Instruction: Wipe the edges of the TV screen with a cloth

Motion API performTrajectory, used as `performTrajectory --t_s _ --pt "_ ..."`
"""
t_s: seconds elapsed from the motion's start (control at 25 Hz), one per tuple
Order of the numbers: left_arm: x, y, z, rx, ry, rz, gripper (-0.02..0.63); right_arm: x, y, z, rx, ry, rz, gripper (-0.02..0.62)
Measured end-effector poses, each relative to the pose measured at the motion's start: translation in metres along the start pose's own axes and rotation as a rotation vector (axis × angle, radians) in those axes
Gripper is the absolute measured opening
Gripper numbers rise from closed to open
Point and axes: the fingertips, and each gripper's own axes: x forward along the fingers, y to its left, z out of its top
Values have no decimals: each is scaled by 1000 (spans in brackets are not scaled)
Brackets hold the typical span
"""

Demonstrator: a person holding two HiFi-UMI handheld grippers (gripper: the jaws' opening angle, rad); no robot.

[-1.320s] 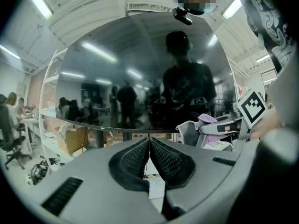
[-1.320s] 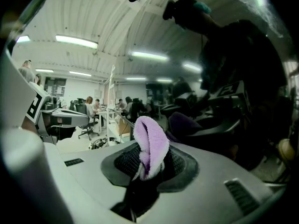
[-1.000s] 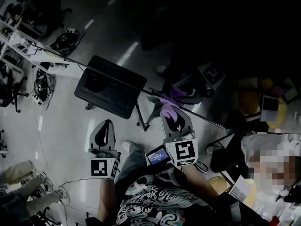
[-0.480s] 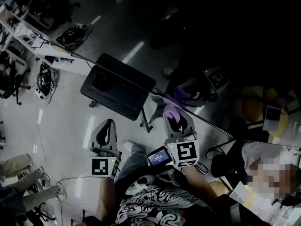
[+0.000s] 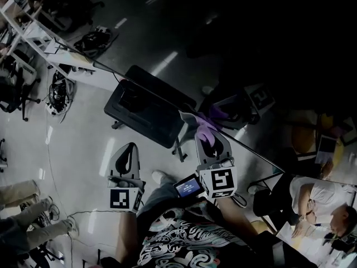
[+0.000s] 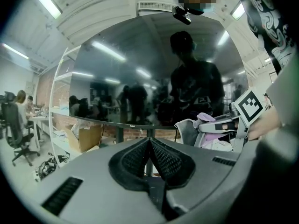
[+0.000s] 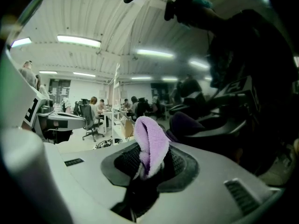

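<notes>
Fingers, right [image 7: 122,161]: closed on a purple cloth [image 7: 152,143], a folded loop of which stands up out of the pinch.
Fingers, left [image 6: 133,158]: ribbed pads pressed together, nothing between them.
Right gripper [image 5: 211,144]: held ahead of the person's torso, nose toward the TV screen [image 5: 245,66]; marker cube [image 5: 218,182] at its rear, with a small lit display [image 5: 187,186] just beside the cube.
Left gripper [image 5: 128,154]: held out over the floor [image 5: 78,144], left of the right gripper and apart from it; marker cube [image 5: 124,199] at its rear.
Cloth, position: in the head view it [image 5: 205,130] sticks out past the right gripper's nose, at the lower edge of the screen; whether it touches the edge cannot be told. The left gripper view shows the same cloth [image 6: 208,120] just under that edge, toward the right.
TV screen: large, dark and glossy [image 6: 140,78], carrying reflections of ceiling lights and of the person; it fills most of the left gripper view.
Stand base [image 5: 146,109]: black, flat on the floor below the screen, ahead of the left gripper.
Cardboard box [image 6: 84,136]: open, on the floor behind the screen's lower left.
Seated person [image 5: 318,200]: lower right of the head view, well apart from both grippers.
Office chair [image 6: 14,129]: far left of the left gripper view.
</notes>
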Motion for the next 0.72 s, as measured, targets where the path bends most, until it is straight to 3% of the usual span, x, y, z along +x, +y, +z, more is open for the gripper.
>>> performTrajectory --t_s 0.16,0.32,0.72 --pt "-1 21 -10 13 54 9 18 16 11 4 -4 4 7 117" --pt "9 42 0 -13 -17 17 18 34 20 5 -4 11 4 117" --pt "10 81 5 -31 -42 61 18 64 40 11 4 19 25 117"
